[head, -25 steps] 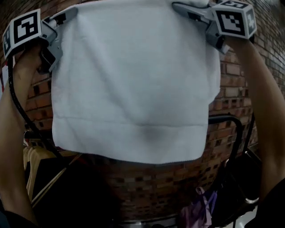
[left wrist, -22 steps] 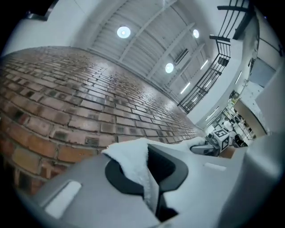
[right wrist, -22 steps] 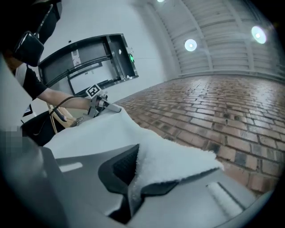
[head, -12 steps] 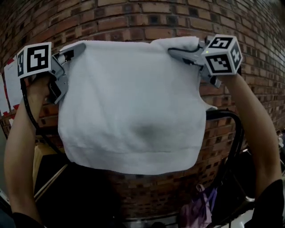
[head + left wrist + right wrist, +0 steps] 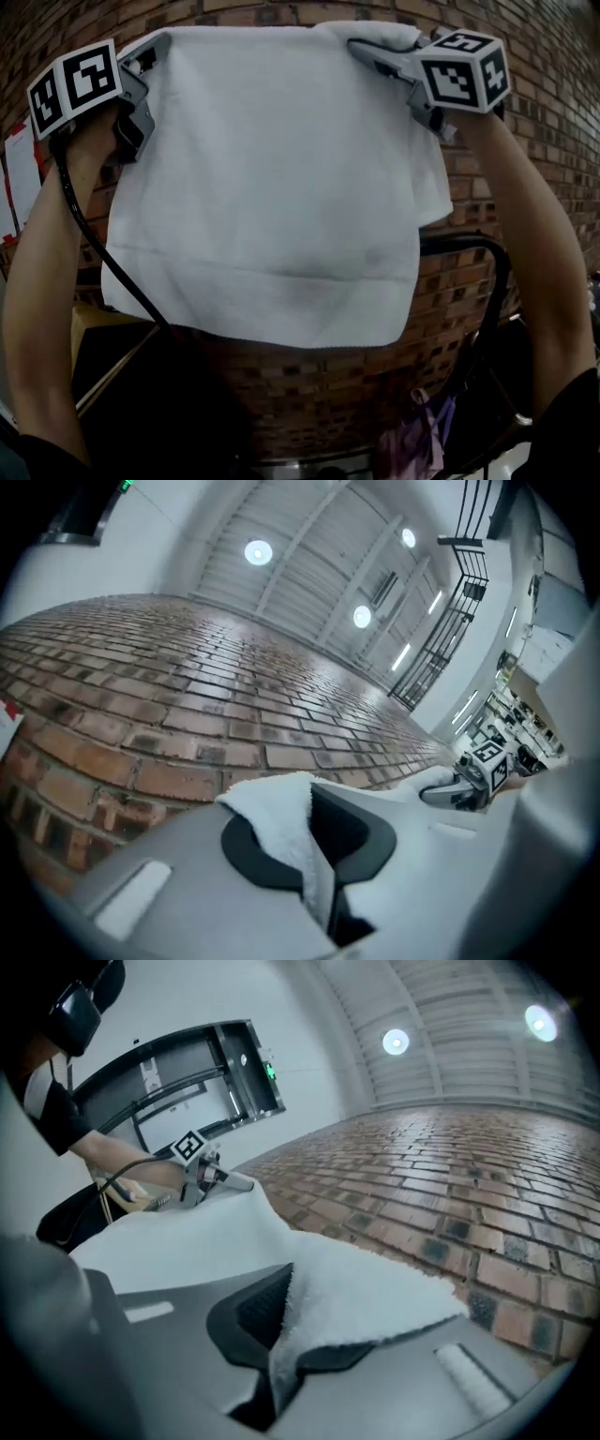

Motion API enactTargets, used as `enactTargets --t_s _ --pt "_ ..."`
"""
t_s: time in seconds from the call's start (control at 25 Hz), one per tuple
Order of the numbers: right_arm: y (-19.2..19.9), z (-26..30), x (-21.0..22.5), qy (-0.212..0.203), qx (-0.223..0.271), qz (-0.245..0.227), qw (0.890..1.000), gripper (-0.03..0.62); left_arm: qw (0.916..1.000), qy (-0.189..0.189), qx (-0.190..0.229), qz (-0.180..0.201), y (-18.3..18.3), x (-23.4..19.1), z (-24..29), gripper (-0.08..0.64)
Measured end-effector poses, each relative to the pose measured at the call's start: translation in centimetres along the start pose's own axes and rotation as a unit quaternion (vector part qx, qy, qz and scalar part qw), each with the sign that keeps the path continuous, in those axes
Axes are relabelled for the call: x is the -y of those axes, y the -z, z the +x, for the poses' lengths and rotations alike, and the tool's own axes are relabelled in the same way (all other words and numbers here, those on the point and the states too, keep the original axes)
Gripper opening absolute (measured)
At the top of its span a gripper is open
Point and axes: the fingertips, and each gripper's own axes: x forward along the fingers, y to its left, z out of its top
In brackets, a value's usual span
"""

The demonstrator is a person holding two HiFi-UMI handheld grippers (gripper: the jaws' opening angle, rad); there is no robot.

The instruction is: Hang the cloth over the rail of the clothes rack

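Note:
A white cloth (image 5: pixel 281 178) hangs spread out flat in front of a brick wall, held high by its two top corners. My left gripper (image 5: pixel 155 47) is shut on the top left corner, where the cloth (image 5: pixel 281 822) is pinched between the jaws. My right gripper (image 5: pixel 361 47) is shut on the top right corner, with the cloth (image 5: pixel 347 1307) bunched out past the jaws. A black rail of the clothes rack (image 5: pixel 469 246) curves out from behind the cloth's lower right edge. The cloth hides the rest of the rail.
The curved brick wall (image 5: pixel 309 394) stands close behind the cloth. Wooden hangers (image 5: pixel 89 328) sit at the lower left, and a purple garment (image 5: pixel 412 441) hangs at the lower right. A black cable (image 5: pixel 103 262) runs down from the left gripper.
Both grippers lifted the cloth higher in view since half a second ago. It stays spread between them, and its lower edge hangs a little lower on the left.

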Motion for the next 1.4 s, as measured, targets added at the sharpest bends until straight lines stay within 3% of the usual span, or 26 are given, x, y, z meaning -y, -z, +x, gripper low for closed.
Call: enactTargets --t_s 0.08,0.16,0.24,0.32,0.44,0.56,0.64,0.72,0.8,0.88,0.92,1.04,1.2,1.32,1.4 --pt "-0.6 0.1 -0.3 -0.002 0.001 -0.002 1.000 0.013 0.9999 0.000 -0.006 -0.014 0.3 -0.3 0.0 0.029" --pt "0.7 0.2 -1.2 -0.017 -0.016 -0.010 1.000 0.014 0.9984 0.013 -0.040 -0.038 2.1 -0.8 -0.2 0.029" --pt "1.5 -0.1 -1.0 -0.011 -0.011 0.016 1.000 0.014 0.9951 0.039 -0.066 -0.063 3.3 -0.2 -0.2 0.029" --pt "2.0 -0.5 -1.6 -0.021 -0.013 0.056 0.998 0.014 0.9862 0.083 -0.106 -0.096 4.5 1.8 -0.4 0.029" --pt "4.7 -0.3 -4.2 -0.058 -0.067 0.028 0.996 0.014 0.9711 0.110 -0.170 -0.127 7.7 3.4 -1.7 0.029" --pt "4.8 -0.2 -4.0 -0.058 -0.062 0.058 0.995 0.014 0.9686 0.111 -0.164 -0.151 7.8 3.2 -2.1 0.029" --pt "5.4 -0.4 -6.8 -0.118 -0.088 0.090 0.985 0.014 0.9495 0.178 -0.190 -0.175 8.7 5.3 -3.1 0.029" --pt "7.3 -0.6 -10.4 -0.182 -0.139 0.093 0.969 0.014 0.9176 0.239 -0.251 -0.194 11.5 7.8 -4.8 0.029" --pt "8.6 -1.4 -12.6 -0.218 -0.178 0.089 0.955 0.013 0.8923 0.263 -0.313 -0.191 14.4 9.8 -6.5 0.029" --pt "8.7 -2.5 -13.5 -0.241 -0.195 0.101 0.945 0.014 0.8794 0.262 -0.345 -0.197 16.0 10.7 -8.0 0.029" --pt "8.2 -2.9 -13.6 -0.248 -0.193 0.114 0.942 0.014 0.8776 0.259 -0.344 -0.210 16.0 10.8 -8.5 0.029" --pt "7.8 -3.2 -12.7 -0.234 -0.196 0.144 0.942 0.013 0.8877 0.241 -0.312 -0.238 14.5 9.9 -8.7 0.029" --pt "8.7 -4.5 -14.8 -0.262 -0.202 0.153 0.931 0.014 0.9032 0.209 -0.299 -0.226 14.2 8.7 -9.2 0.029" --pt "8.8 -3.2 -12.9 -0.226 -0.203 0.111 0.946 0.014 0.9208 0.150 -0.272 -0.236 13.4 6.0 -8.4 0.029" --pt "6.9 -1.1 -9.5 -0.184 -0.179 0.083 0.963 0.014 0.9386 0.101 -0.232 -0.234 11.2 3.4 -6.3 0.029"
